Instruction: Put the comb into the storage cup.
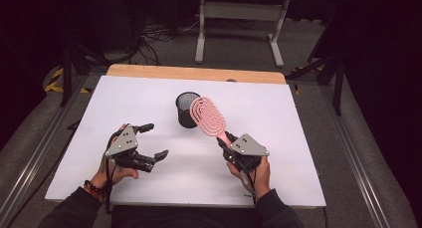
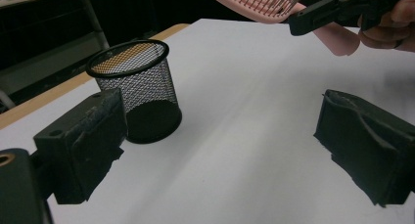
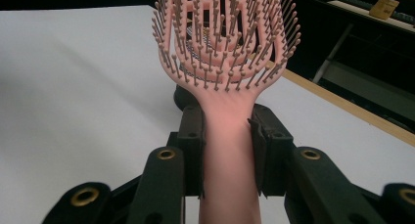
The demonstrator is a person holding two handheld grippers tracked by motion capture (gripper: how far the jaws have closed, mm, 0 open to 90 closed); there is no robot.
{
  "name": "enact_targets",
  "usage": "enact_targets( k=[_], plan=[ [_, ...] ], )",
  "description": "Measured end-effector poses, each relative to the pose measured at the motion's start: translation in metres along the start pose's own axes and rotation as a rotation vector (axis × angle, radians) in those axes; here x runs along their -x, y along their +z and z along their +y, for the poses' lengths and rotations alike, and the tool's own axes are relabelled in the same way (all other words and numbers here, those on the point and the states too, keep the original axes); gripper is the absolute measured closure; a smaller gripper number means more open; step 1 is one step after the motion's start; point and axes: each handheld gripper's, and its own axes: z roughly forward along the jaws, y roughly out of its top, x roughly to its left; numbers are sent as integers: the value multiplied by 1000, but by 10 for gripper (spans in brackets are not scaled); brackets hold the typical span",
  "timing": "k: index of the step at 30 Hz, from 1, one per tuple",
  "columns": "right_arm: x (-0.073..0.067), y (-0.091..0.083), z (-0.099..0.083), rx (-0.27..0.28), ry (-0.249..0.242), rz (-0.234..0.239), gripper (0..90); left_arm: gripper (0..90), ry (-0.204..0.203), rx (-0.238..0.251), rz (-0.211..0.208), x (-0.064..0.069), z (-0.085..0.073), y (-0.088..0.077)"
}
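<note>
My right gripper (image 1: 225,141) clamps the pink hairbrush (image 1: 208,116) by its handle at frame centre, head over the mesh cup (image 1: 186,110). My left gripper (image 1: 149,141) gapes wide, holding nothing, lower left, with bare white table (image 1: 278,113) around it.

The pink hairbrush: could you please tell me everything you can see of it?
The pink hairbrush looks like matte plastic, with an oval, slotted head set with rows of ball-tipped bristles and a plain, smooth handle. It is held off the white table, its handle clamped between the jaws of the right claw. Its head angles up and away from the person, above and just beside the black mesh cup, whose rim shows through the slots. Nothing but the jaws appears to touch it.
</note>
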Motion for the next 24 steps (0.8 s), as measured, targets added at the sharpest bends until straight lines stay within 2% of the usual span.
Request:
enact_targets(
  k=[5, 10, 17, 21, 22, 23, 24],
  plan=[
    [-3, 2, 1, -2, -5, 5, 689, 72, -1, -3, -45, 2, 3, 5],
    [-8, 2, 2, 3, -14, 13, 689, 90, -1, 5, -64, 7, 8, 10],
    [-12, 4, 2, 8, -15, 25, 689, 101, -46, 36, -102, 9, 17, 23],
    [-15, 5, 2, 5, -17, 29, 689, 102, -92, 60, -123, 8, 19, 29],
    [-15, 5, 2, 5, -17, 29, 689, 103, -92, 60, -123, 8, 19, 29],
    [-17, 6, 2, 8, -25, 29, 689, 104, -114, 72, -132, 7, 20, 32],
    [-17, 6, 2, 10, -27, 29, 689, 105, -114, 73, -134, 6, 21, 33]
  ],
)
